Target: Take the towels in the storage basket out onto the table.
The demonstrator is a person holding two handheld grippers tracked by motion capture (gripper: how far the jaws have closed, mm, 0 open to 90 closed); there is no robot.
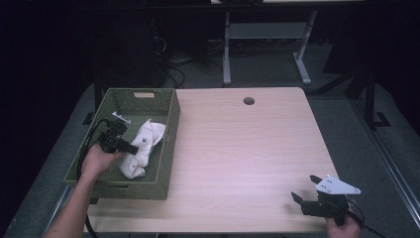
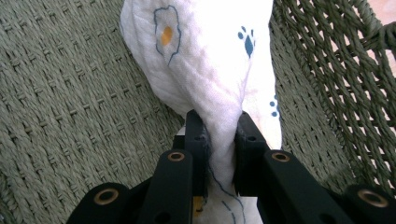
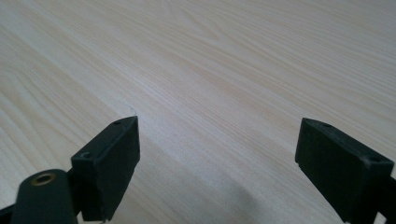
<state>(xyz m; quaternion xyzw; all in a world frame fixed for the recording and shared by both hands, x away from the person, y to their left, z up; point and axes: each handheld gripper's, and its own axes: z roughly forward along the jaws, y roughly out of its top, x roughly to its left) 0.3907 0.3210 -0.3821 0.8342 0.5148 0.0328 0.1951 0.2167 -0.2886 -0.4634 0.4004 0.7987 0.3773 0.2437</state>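
Right gripper [image 1: 303,187], lower right of the high view: jaws spread wide, nothing between them, sitting low over the bare table [image 1: 237,148] near its front right corner. Right gripper view confirms it, with both black jaws far apart and plain light woodgrain between them. Whether they touch the tabletop, can't tell. Right hand [image 1: 342,228] only partly in frame at the bottom edge.

Left gripper [image 1: 132,148], left of the high view: inside the green woven basket [image 1: 171,148], jaws clamped on a fold of the white cloth [image 1: 143,146]. Left gripper view shows the jaws nearly together, fabric pinched between the pads and bunched into a twist rising toward the top of the frame. Cloth carries small prints: a blue-outlined shape with an orange dot, blue paw marks. Left hand [image 1: 96,161] grips the tool over the basket's near left side.

Cloth lies in the basket's middle, running toward its right wall. Basket sits on the table's left edge.

Farther back, a round hole [image 1: 248,100] in the tabletop near the far edge.
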